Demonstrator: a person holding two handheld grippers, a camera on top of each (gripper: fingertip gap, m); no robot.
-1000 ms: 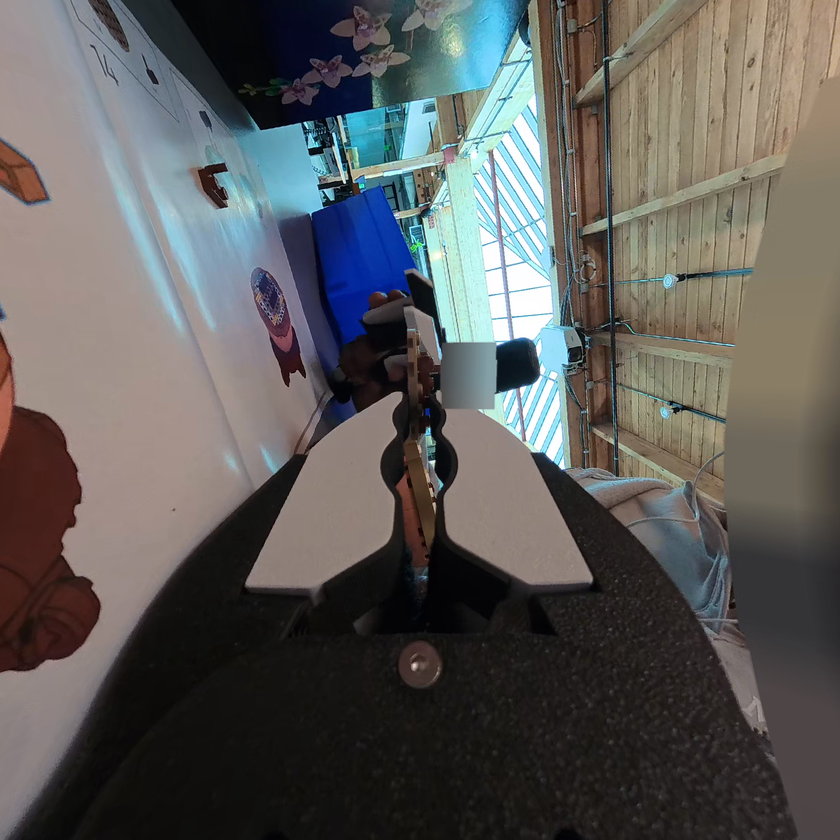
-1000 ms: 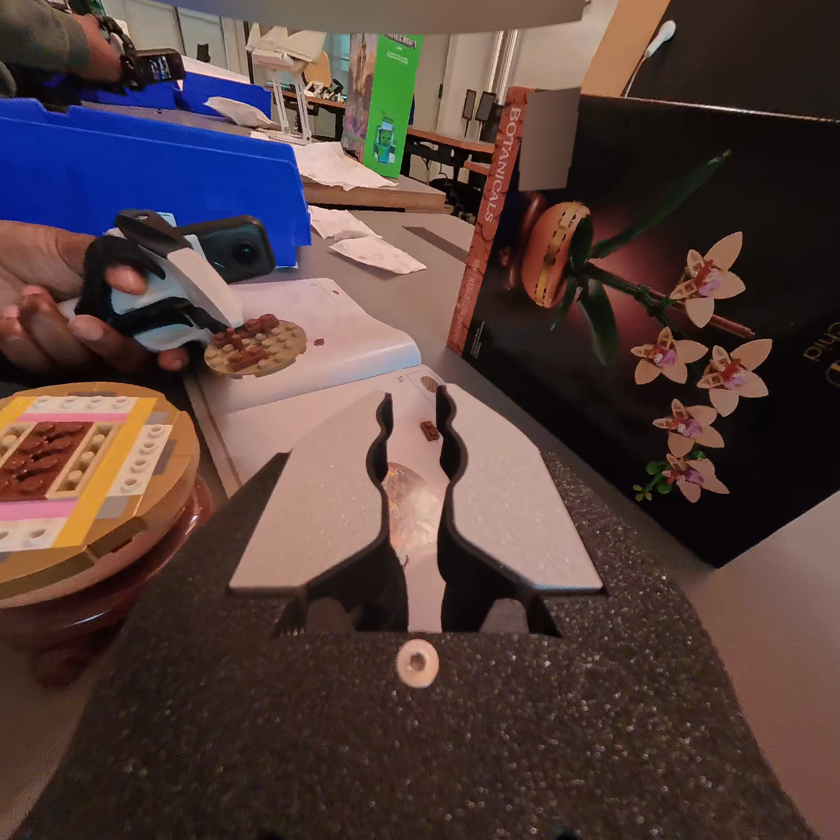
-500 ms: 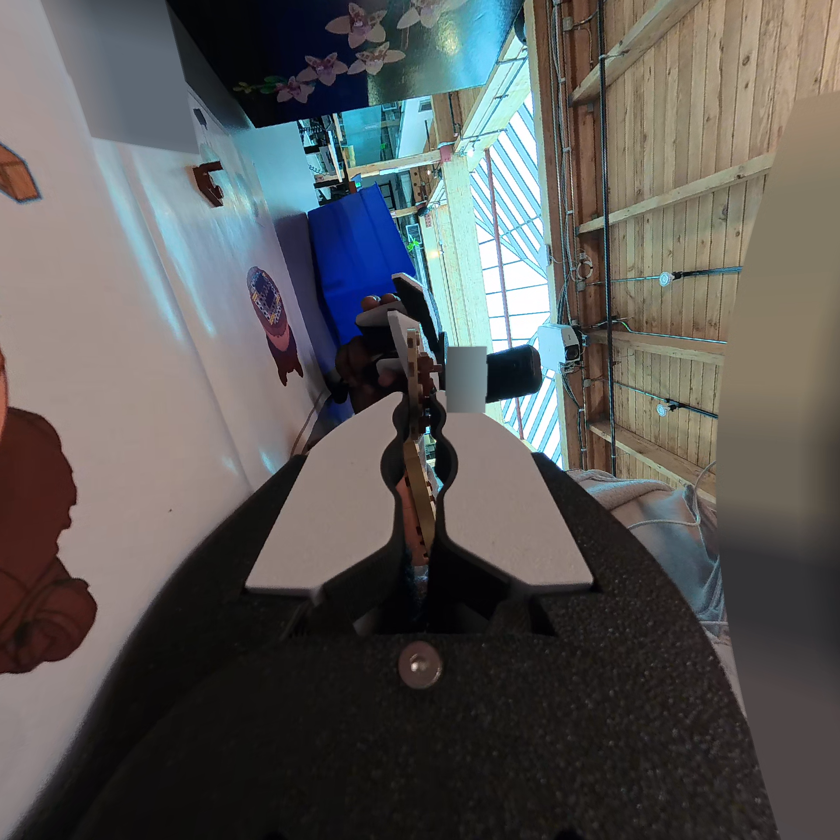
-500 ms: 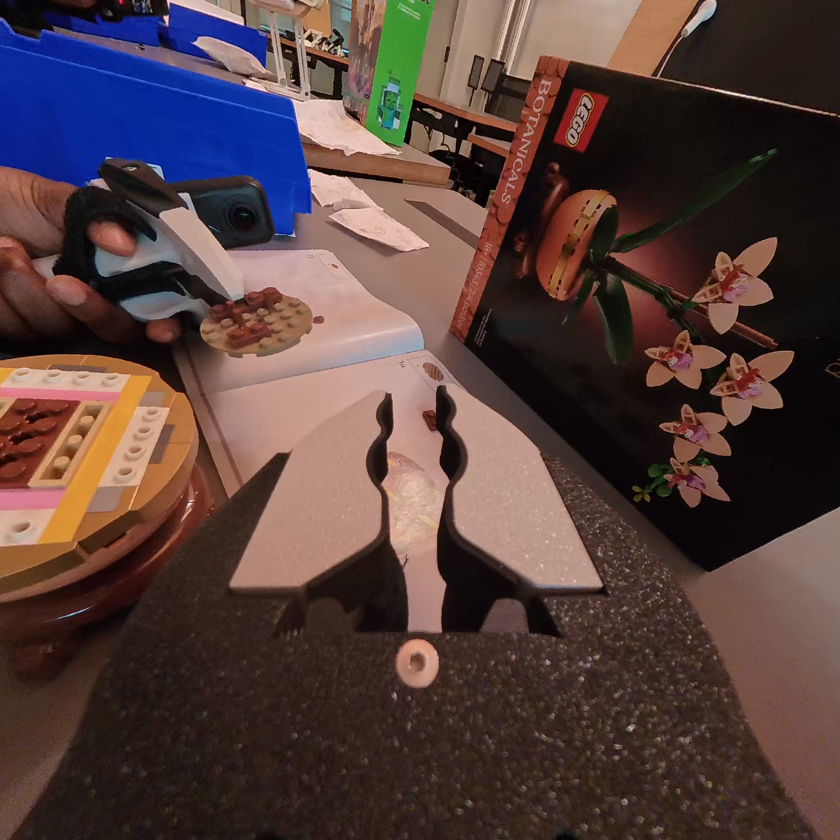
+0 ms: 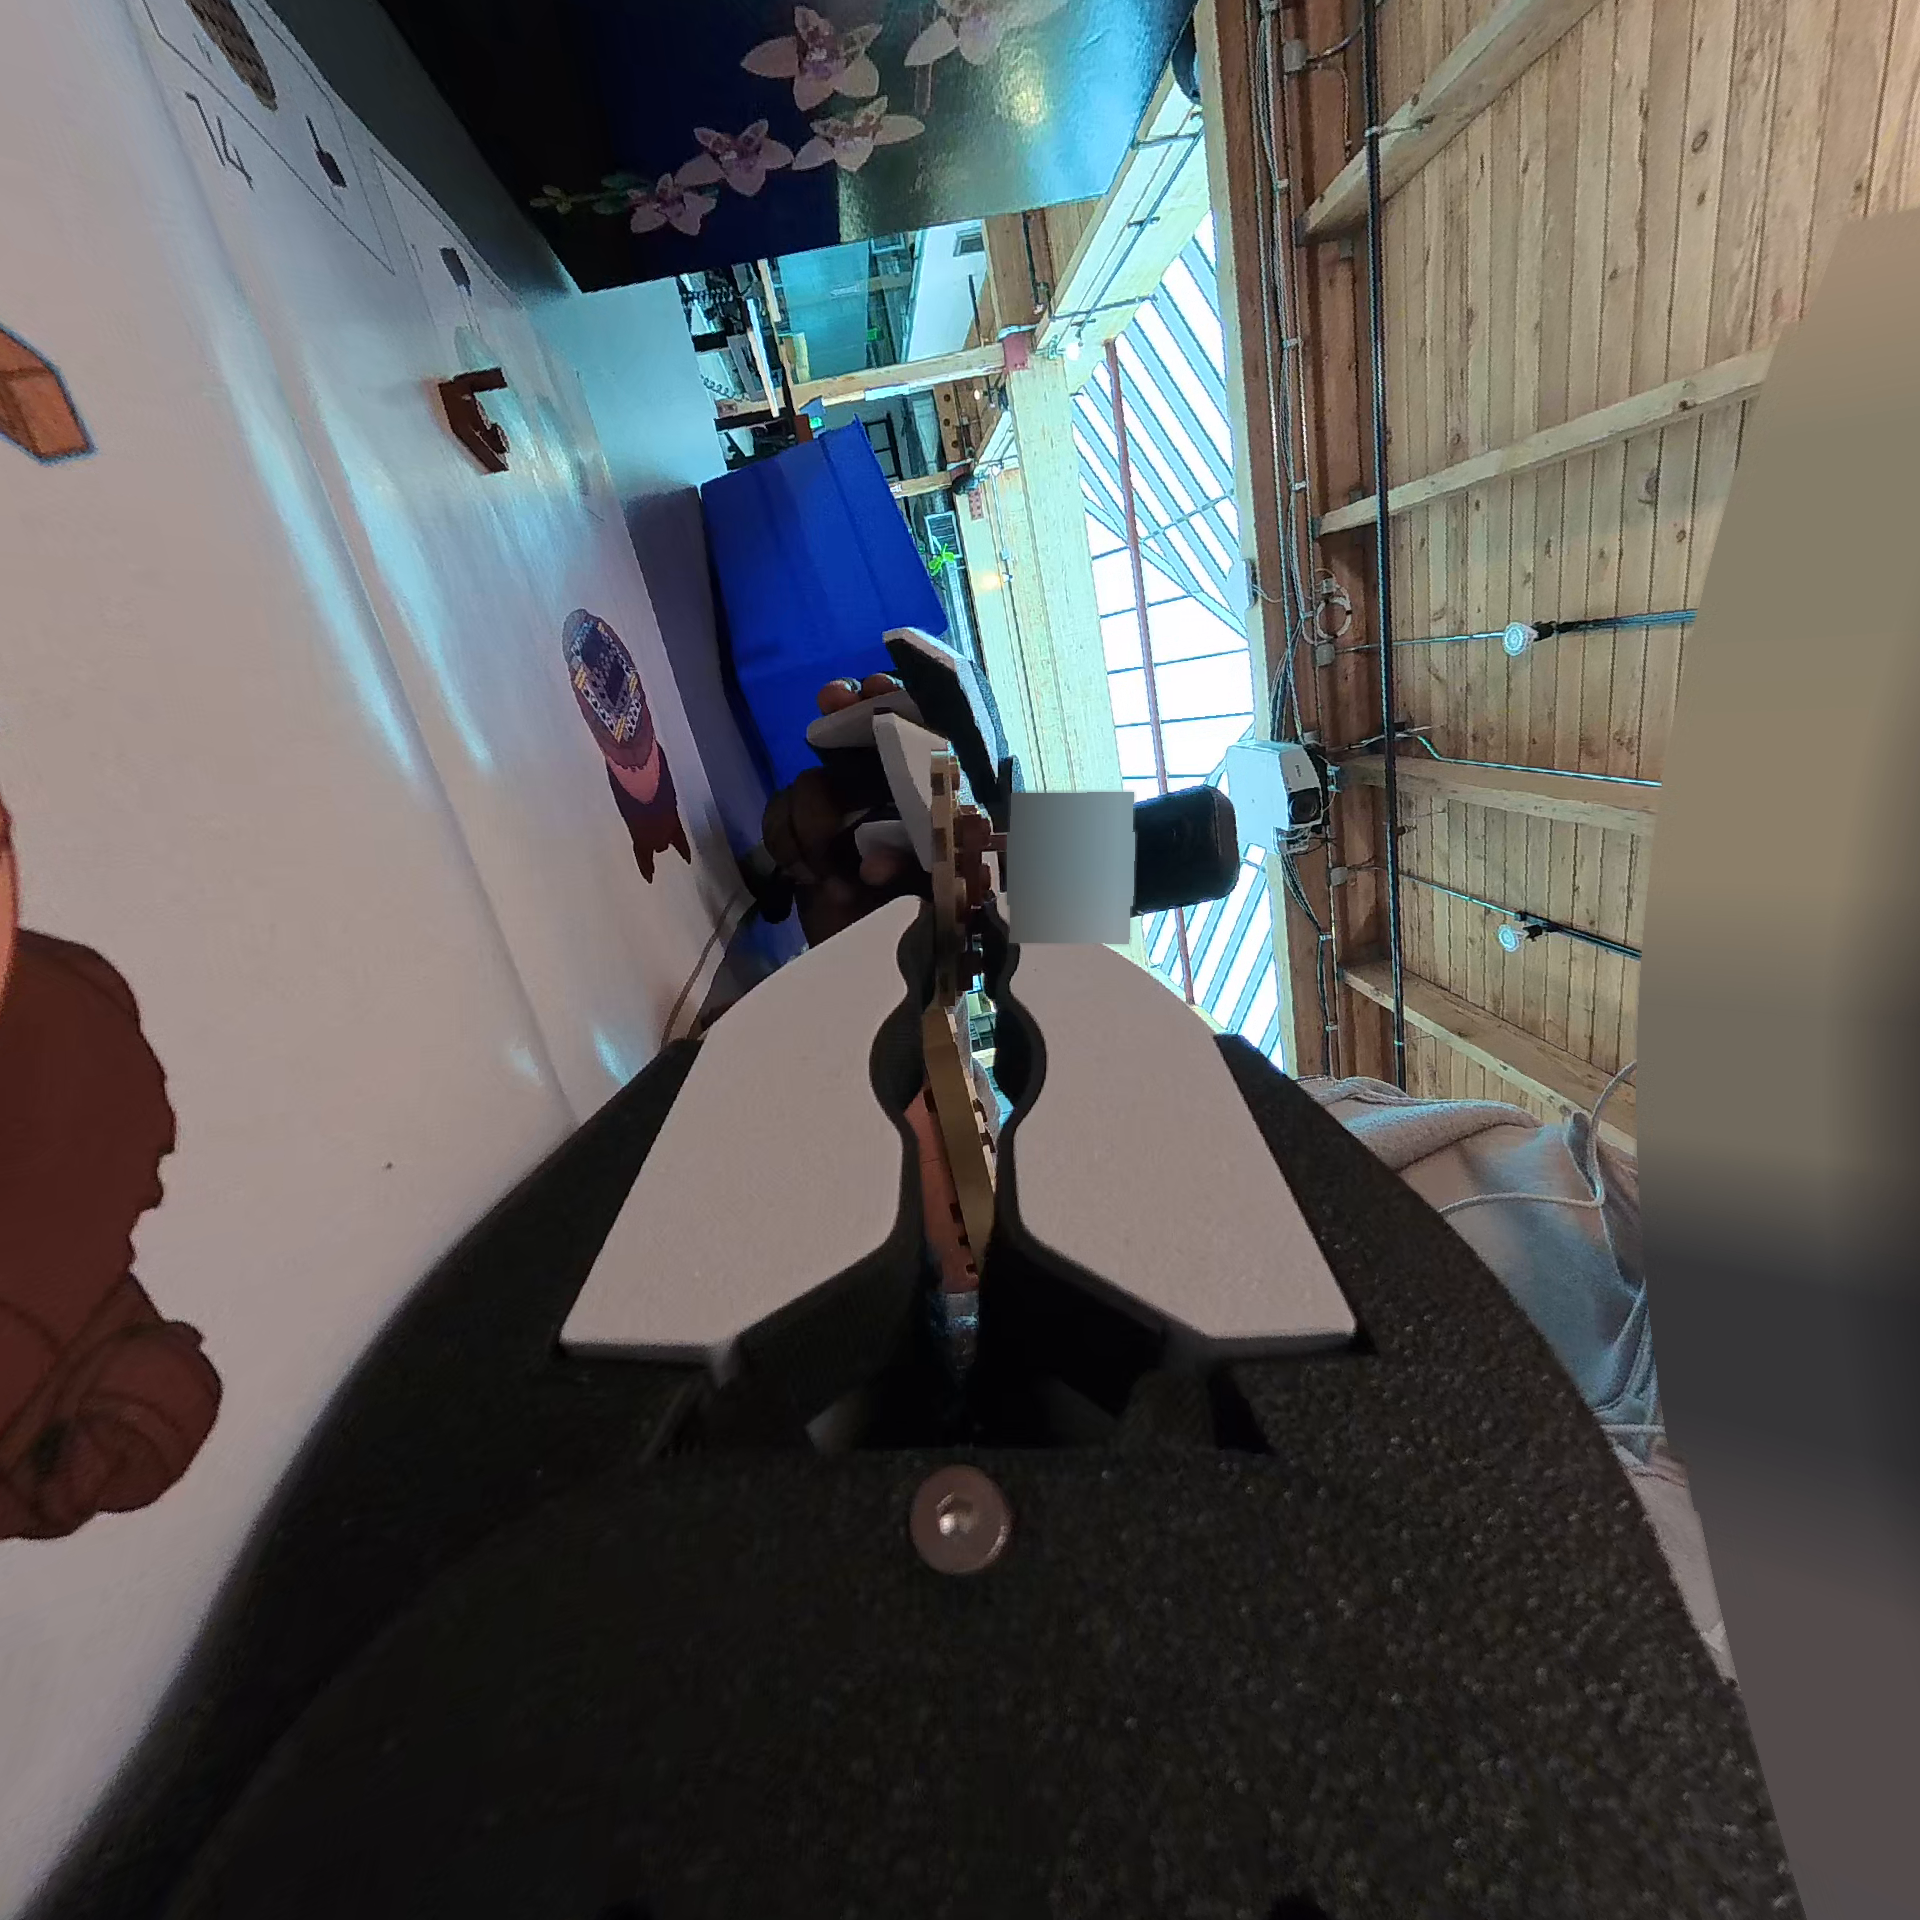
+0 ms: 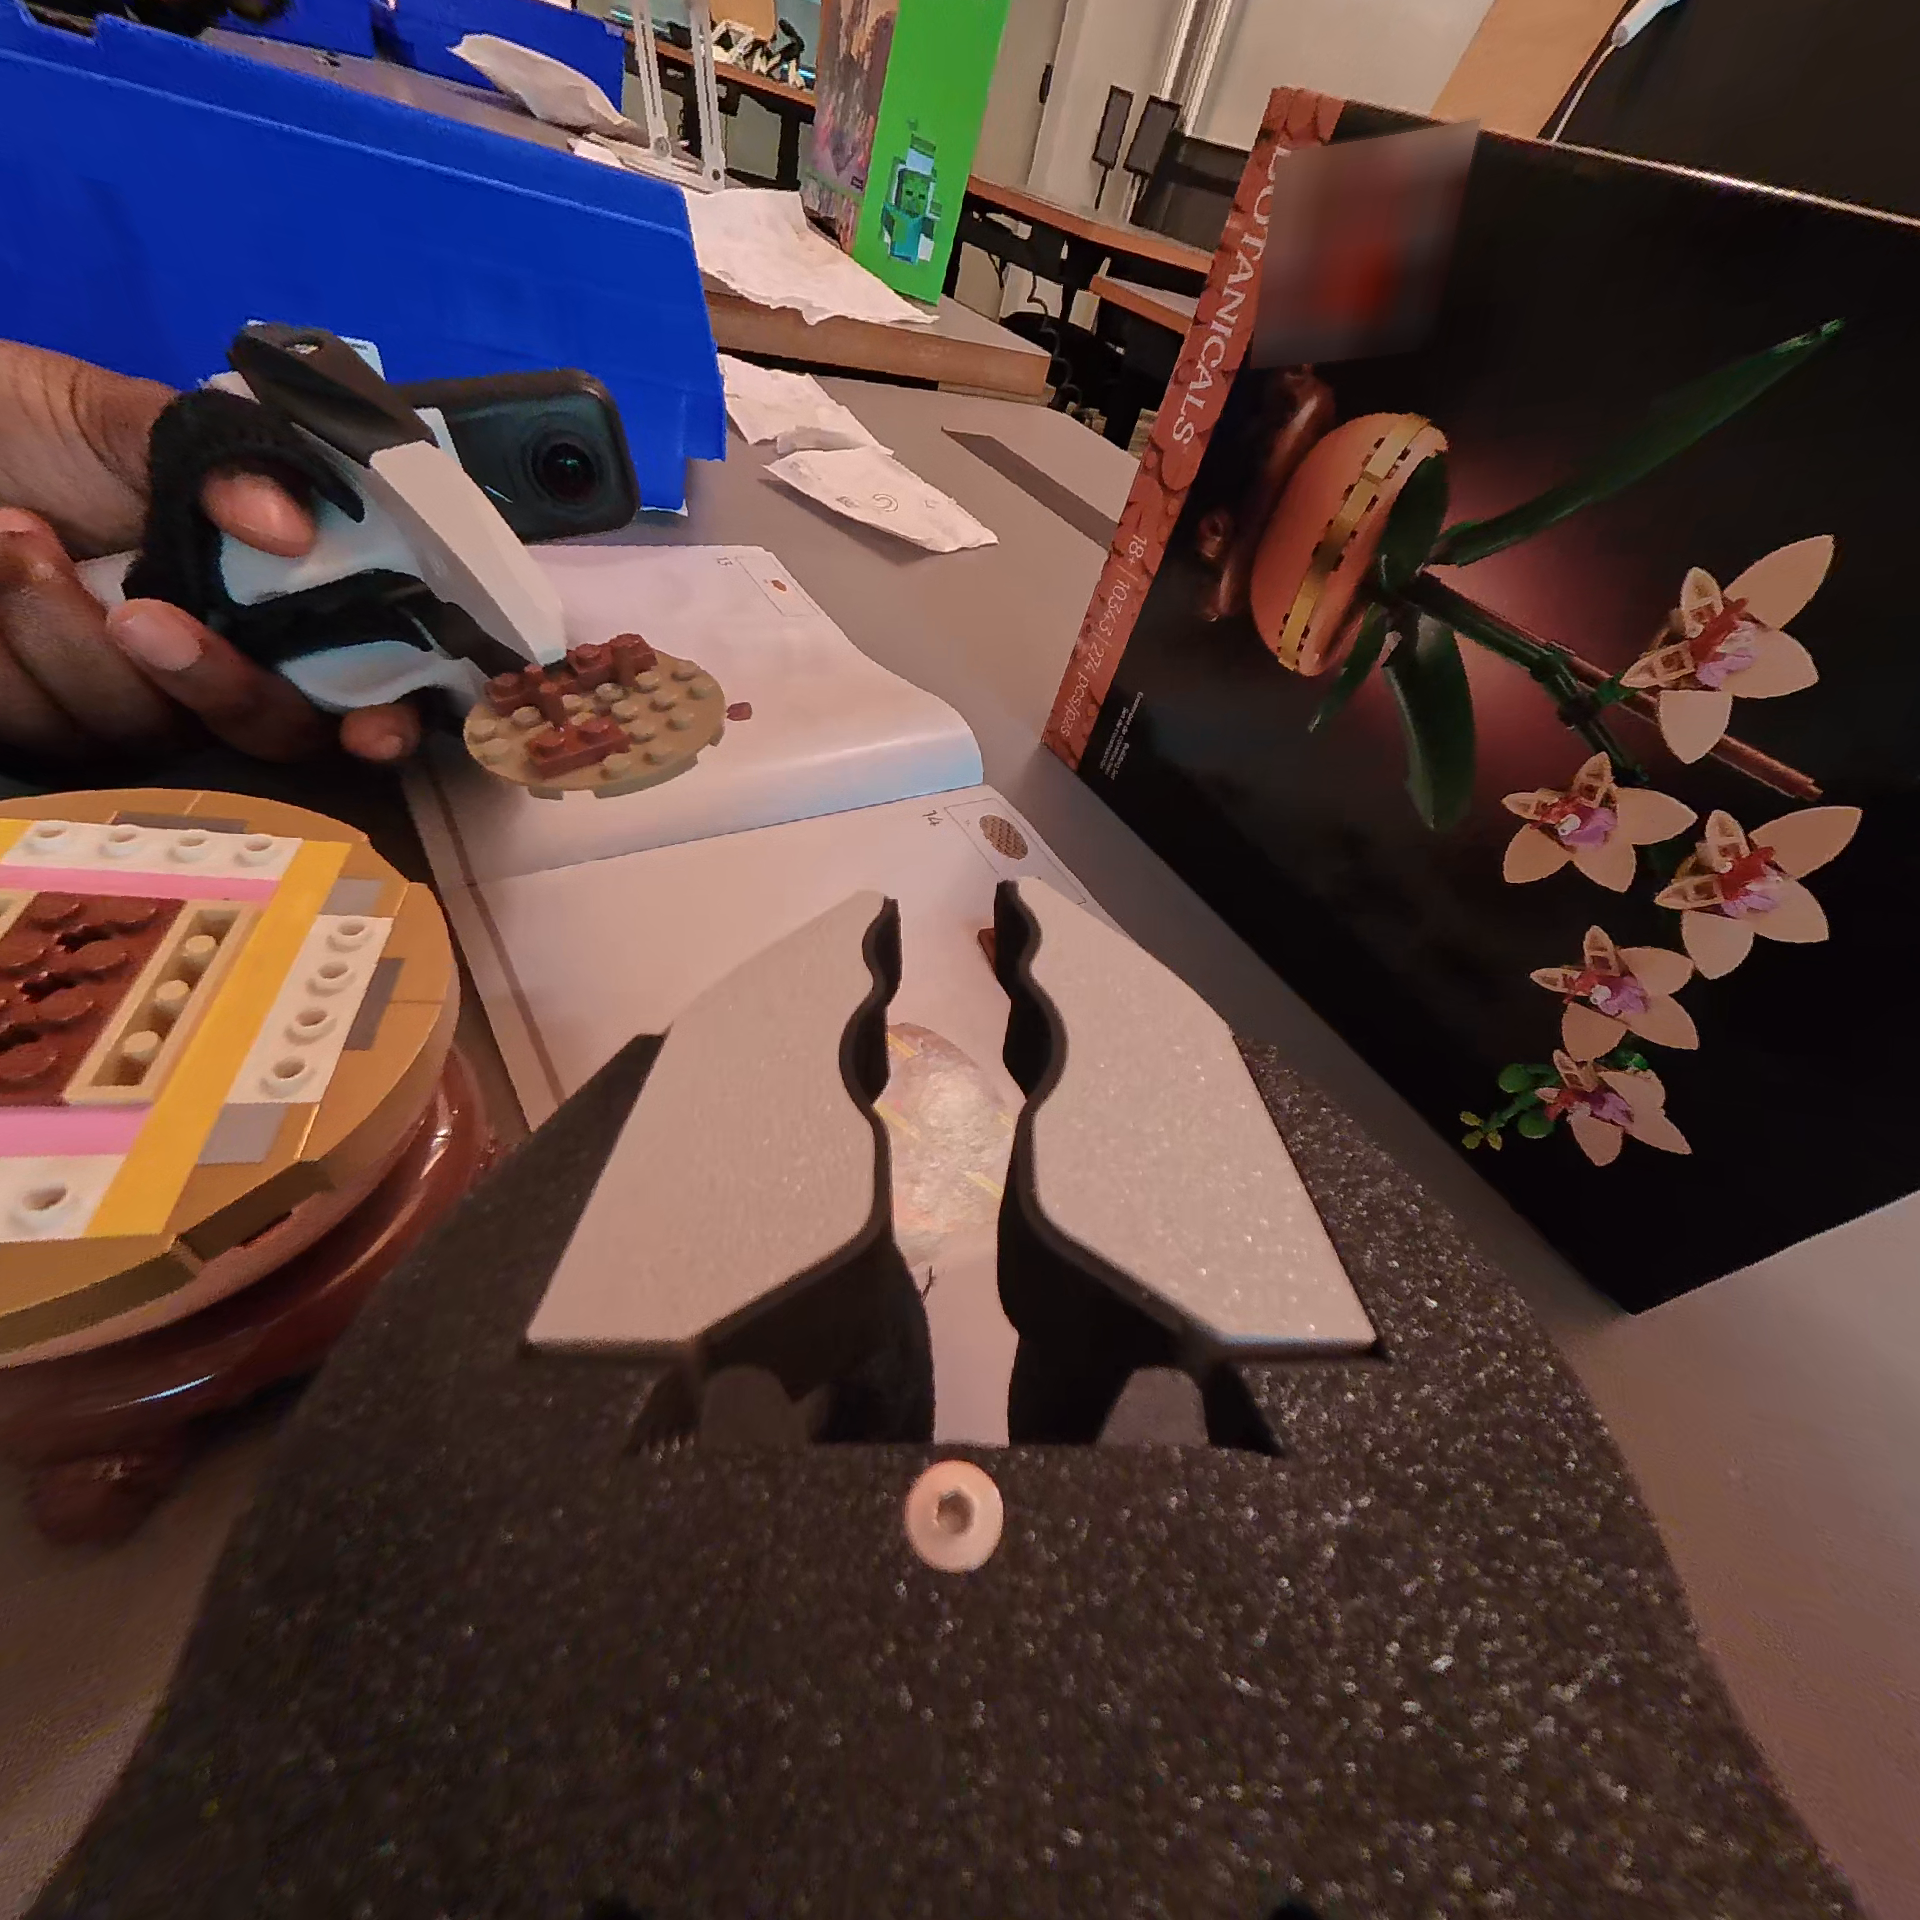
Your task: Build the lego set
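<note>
The left gripper [image 6: 520, 665] is clamped on the rim of a round tan plate [image 6: 592, 717], holding it studs-up, roughly level, just above the open booklet [image 6: 665, 935]. A few brown pieces already sit on the plate. In the left wrist view the plate shows edge-on between the closed fingers.

The right gripper [image 6: 940, 914] is partly open and holds nothing. It hangs low over the near page, with a small loose brown piece [image 6: 987, 938] lying on the paper right at its right fingertip. The pot build [image 6: 156, 987] stands to the left and the set box [image 6: 1558, 727] upright on the right.

The step in hand looks like picking up that loose piece to add to the plate. To do it well:
- shift the right gripper slightly right so the piece sits centred between the jaws, not under one finger
- come down square, stop as the tips meet the page, and close gently so the paper is not pinched with it
- grip the piece by its sides, leaving its underside free
- keep the plate level, since it is held only at the rim and a push far from the fingers could tip it; press straight down near the held edge
</note>
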